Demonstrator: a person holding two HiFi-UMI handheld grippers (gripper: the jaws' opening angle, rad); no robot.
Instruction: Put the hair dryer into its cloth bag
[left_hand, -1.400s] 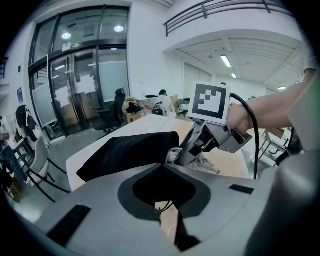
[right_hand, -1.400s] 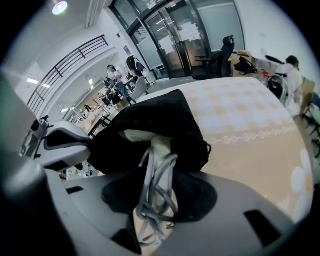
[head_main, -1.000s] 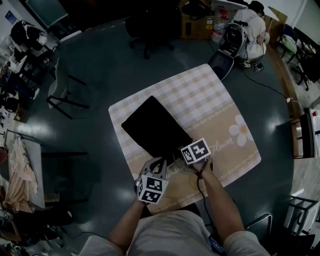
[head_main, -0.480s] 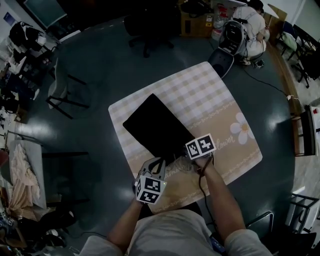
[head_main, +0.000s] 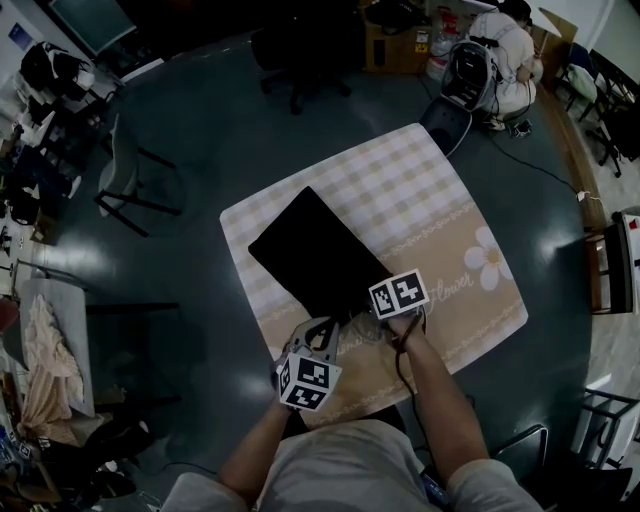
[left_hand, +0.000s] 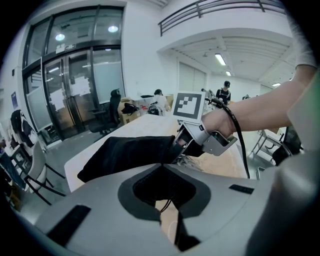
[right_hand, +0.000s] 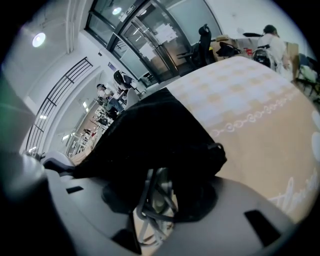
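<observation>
A black cloth bag (head_main: 315, 250) lies flat on the table, its mouth toward me. My left gripper (head_main: 325, 328) is shut on the near edge of the bag's mouth (left_hand: 162, 175), and black cloth fills its jaws. My right gripper (head_main: 372, 318) sits at the bag's mouth, shut on the pale grey hair dryer (right_hand: 156, 197) with its cord wound round it. Black cloth drapes over the dryer's far end (right_hand: 165, 140). In the left gripper view the right gripper (left_hand: 192, 142) pokes into the bag's opening. Most of the dryer is hidden by cloth and jaws.
The table wears a checked and beige cloth (head_main: 440, 230) with a flower print (head_main: 488, 262). A black cable (head_main: 400, 370) runs along my right forearm. Chairs (head_main: 135, 185) stand on the dark floor at left, and a person (head_main: 500, 50) crouches at the back right.
The right gripper has rolled a little at the bag's mouth. The left gripper and the bag have stayed where they were.
</observation>
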